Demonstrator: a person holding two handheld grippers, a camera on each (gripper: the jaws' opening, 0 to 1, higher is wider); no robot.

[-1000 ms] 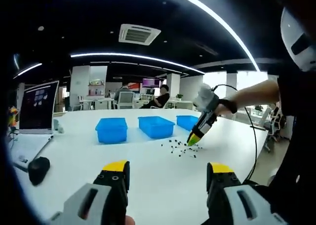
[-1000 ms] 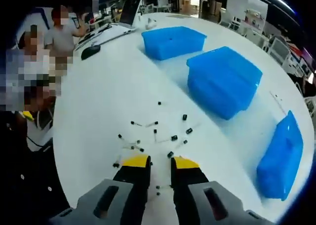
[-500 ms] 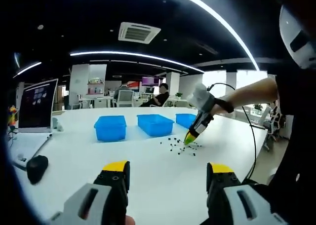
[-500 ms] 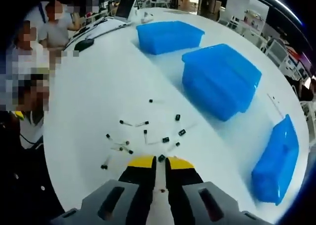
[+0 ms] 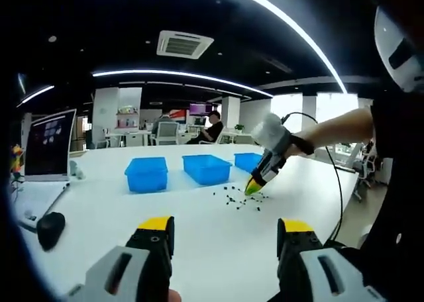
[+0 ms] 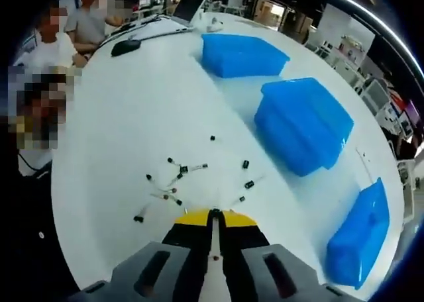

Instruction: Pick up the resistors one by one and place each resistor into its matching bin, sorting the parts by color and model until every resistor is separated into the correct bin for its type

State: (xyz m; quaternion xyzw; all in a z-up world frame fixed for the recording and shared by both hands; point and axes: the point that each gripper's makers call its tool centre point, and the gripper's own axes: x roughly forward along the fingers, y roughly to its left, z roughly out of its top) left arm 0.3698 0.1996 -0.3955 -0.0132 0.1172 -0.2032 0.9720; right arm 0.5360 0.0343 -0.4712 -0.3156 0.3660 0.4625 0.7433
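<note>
The right gripper point(image 6: 213, 215) has its jaws pinched together on one small black resistor point(image 6: 213, 212) at the tips. Just beyond the tips the loose resistors point(image 6: 177, 177) lie scattered on the white table point(image 6: 126, 116). Farther off, ahead and to the right, stand three blue bins point(image 6: 301, 123). The left gripper point(image 5: 224, 228) hangs with jaws wide apart, holding nothing, above the table, far short of the resistors.

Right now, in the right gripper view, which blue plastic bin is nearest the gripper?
The blue plastic bin at the lower right, seen side-on; the middle and far bins lie further from the right gripper.
</note>
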